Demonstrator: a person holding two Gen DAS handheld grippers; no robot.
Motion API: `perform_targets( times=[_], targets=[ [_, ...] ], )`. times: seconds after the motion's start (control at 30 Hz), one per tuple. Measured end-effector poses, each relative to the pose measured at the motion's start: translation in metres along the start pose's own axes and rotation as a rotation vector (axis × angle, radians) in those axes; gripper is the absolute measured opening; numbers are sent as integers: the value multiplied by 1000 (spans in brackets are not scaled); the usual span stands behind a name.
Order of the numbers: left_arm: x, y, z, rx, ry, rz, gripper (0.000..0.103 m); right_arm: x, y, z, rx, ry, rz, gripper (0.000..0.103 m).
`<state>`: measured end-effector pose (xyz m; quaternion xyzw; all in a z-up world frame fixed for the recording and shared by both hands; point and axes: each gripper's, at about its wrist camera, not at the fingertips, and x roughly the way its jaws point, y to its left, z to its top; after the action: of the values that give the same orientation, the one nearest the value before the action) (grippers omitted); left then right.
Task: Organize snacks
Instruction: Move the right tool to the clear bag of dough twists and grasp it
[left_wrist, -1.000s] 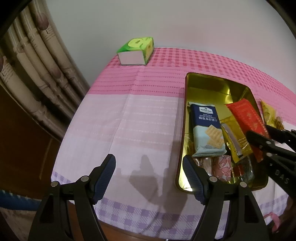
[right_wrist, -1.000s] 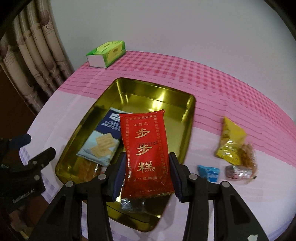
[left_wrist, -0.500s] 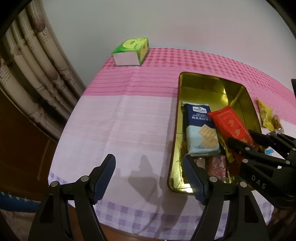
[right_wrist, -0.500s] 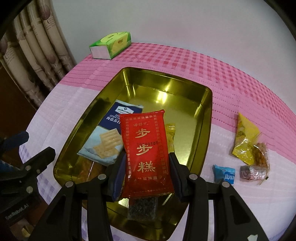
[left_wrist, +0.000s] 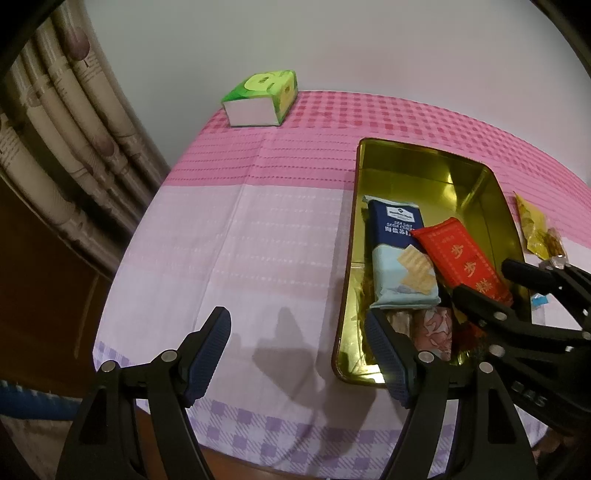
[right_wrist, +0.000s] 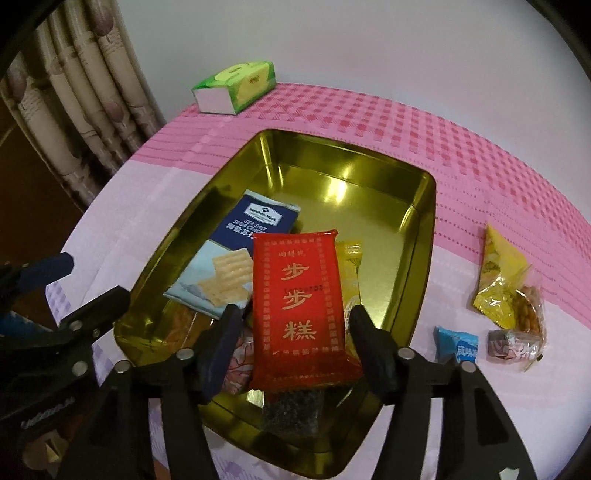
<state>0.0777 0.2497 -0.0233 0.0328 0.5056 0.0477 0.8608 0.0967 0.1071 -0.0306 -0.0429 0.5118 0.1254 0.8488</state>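
My right gripper (right_wrist: 295, 328) is shut on a red snack pack (right_wrist: 301, 306) and holds it over the near part of the gold tin tray (right_wrist: 424, 236). The pack also shows in the left wrist view (left_wrist: 461, 264), above the tray (left_wrist: 495, 192). In the tray lie a blue cracker pack (right_wrist: 236, 258), a yellow pack (right_wrist: 351, 273), a dark pack (right_wrist: 291, 410) and a pink-patterned one (left_wrist: 432, 328). My left gripper (left_wrist: 297, 347) is open and empty, low over the tablecloth at the tray's left near corner.
A yellow snack bag (right_wrist: 498, 273), a clear bag of nuts (right_wrist: 528, 314), a blue candy (right_wrist: 456, 343) and a wrapped candy (right_wrist: 509, 343) lie on the cloth right of the tray. A green tissue box (left_wrist: 262, 98) stands at the back. Curtains (left_wrist: 55, 129) hang at left.
My right gripper has carried the red pack further over the tray and a little lower. My left gripper has shifted slightly and stays open.
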Motion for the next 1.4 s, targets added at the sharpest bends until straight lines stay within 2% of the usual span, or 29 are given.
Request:
perform_targets(
  times=[0.13,0.37,0.57,0.77,1.0,1.4],
  targets=[
    [1,4,1,-15,0,3,75,-16,-4,-1,-6,-28,36,62],
    [1,8,2,-33,2,19,75,-48,-42,-9,-30,-85,-17,62],
    [-3,0,2,-11,-12,17,75,-59,-122,-23,7,-78,-131,62],
    [-11,-16,2,34,-32,11,75,-49,-202,-41,55,-26,-196,60],
    [-31,-53,3,145,-67,-8,75,-31,-240,-47,49,11,-163,54],
    [-41,-147,11,316,-61,-143,75,-11,-247,-47,12,9,-64,49]
  ],
)
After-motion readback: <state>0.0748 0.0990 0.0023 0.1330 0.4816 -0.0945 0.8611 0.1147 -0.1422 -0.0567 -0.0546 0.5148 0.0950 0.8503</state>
